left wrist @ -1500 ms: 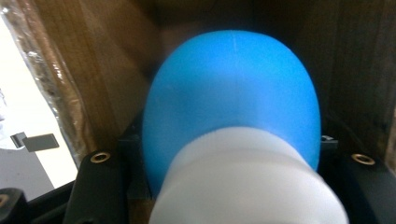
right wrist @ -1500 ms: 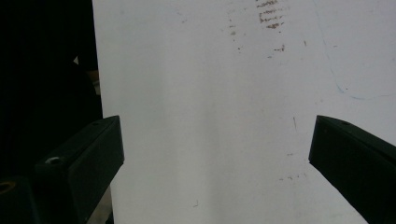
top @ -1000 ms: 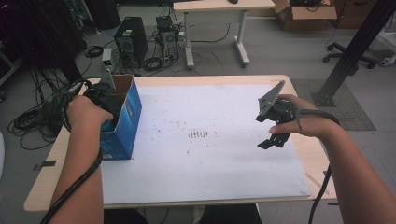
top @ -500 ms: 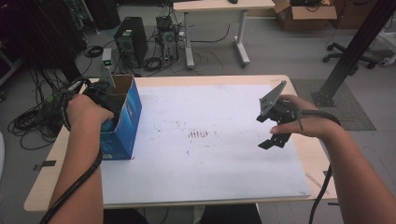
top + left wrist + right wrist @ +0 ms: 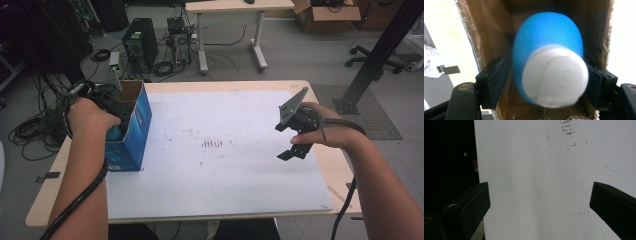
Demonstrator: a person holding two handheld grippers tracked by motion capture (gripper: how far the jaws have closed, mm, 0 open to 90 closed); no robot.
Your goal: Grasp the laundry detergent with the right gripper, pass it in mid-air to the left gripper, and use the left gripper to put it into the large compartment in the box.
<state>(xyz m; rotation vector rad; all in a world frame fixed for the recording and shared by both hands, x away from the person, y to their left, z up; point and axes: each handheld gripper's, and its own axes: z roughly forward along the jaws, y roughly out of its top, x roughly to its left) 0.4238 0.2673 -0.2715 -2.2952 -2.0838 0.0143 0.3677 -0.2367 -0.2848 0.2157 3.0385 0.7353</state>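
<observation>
Blue bottle [image 5: 549,53] with a white cap [image 5: 555,76], lying between the jaws of the left gripper [image 5: 546,82] inside the cardboard box [image 5: 131,125].

Nearest the camera, the cap points back along the jaws, so the bottle's long axis runs straight away from them into the box. The jaws have just been opening; a gap shows at the left pad, contact on the other side is unclear. Farther off, the right gripper [image 5: 295,134] hovers over the table [image 5: 215,180], jaws wide apart and empty, well away from the box.
</observation>
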